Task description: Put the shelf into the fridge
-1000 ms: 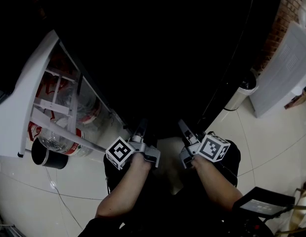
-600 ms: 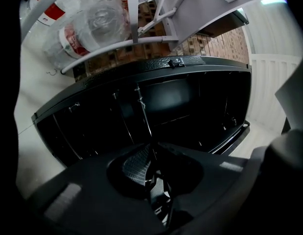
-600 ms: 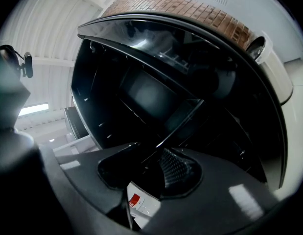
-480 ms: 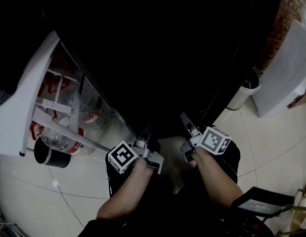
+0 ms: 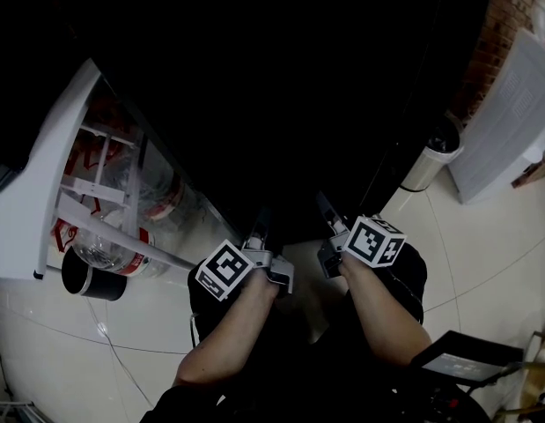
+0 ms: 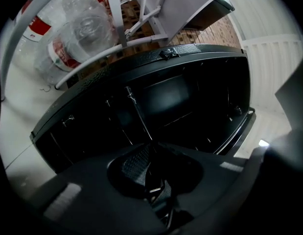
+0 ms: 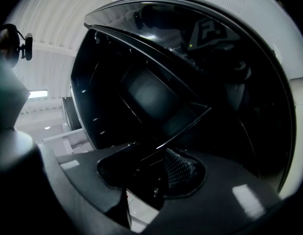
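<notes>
We have the left gripper (image 5: 259,233) and right gripper (image 5: 326,221) each clamped on the shelf (image 6: 139,116) edge at the open fridge (image 5: 281,104), so seating it inside apparently remains.

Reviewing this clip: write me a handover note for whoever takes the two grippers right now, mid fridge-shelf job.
Left gripper: shut on the near edge of the shelf, which shows as a thin dark pane.
Right gripper: shut on that same edge, further right.
Both point into the dark, open fridge. Its door stands open on the left, with bottles in its racks.
Done: shelf is held in both grippers at the fridge opening.
Left: seat it level inside, then release. The interior is too dark to tell whether the far edge rests on anything yet.
</notes>
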Demonstrator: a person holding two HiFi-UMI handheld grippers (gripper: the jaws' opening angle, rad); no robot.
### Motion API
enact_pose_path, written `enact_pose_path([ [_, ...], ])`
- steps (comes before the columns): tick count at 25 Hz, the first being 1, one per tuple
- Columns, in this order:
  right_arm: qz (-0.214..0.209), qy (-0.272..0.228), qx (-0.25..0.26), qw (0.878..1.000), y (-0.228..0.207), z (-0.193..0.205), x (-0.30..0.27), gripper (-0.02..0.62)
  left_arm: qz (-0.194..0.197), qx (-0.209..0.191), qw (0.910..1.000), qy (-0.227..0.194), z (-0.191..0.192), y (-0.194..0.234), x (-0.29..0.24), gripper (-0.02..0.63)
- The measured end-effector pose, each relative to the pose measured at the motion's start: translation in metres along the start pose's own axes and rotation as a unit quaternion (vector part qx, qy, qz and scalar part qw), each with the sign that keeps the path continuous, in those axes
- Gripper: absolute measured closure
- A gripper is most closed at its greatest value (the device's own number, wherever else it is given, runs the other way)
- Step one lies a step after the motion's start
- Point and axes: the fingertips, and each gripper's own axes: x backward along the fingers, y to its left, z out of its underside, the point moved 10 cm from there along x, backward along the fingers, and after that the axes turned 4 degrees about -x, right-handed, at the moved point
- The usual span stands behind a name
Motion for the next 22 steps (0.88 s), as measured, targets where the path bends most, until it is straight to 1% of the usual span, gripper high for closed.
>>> enact_pose_path([
  [3,0.012,0.005,0.019,1.000,0.001,0.001,0.007,0.446,-0.003,-0.012,0.9999,-0.002,0.001,-0.001,-0.001,0.569],
  [6,0.046,0.029,0.037,0.998,0.002,0.009,0.018,0.446,-0.012,-0.027,0.9996,-0.001,-0.002,-0.001,-0.005,0.571],
  [7,0.050,0.034,0.042,0.997,0.004,0.011,0.021,0.455,-0.015,-0.034,0.9993,-0.002,-0.004,-0.001,-0.007,0.571],
  [8,0.048,0.034,0.050,0.997,0.006,0.012,0.023,0.490,-0.018,-0.042,0.9990,-0.003,-0.005,-0.001,-0.008,0.571],
  [9,0.044,0.030,0.062,0.997,0.008,0.011,0.025,0.520,-0.019,-0.051,0.9985,-0.005,-0.005,-0.001,-0.009,0.569],
  [11,0.042,0.018,0.099,0.994,0.012,0.005,0.024,0.545,-0.022,-0.080,0.9965,-0.006,-0.005,-0.002,-0.011,0.566],
  [13,0.048,0.013,0.127,0.991,0.013,0.000,0.020,0.566,-0.029,-0.124,0.9918,-0.006,-0.005,-0.004,-0.010,0.561],
  [16,0.060,0.012,0.133,0.989,0.010,-0.003,0.014,0.568,-0.042,-0.196,0.9796,-0.008,-0.007,-0.008,-0.009,0.557],
  [19,0.070,0.009,0.136,0.988,0.008,-0.006,0.011,0.572,-0.048,-0.240,0.9695,0.001,-0.006,-0.011,-0.010,0.565],
  [22,0.075,0.008,0.138,0.988,0.007,-0.008,0.006,0.572,-0.054,-0.266,0.9624,0.007,-0.007,-0.012,-0.014,0.565],
])
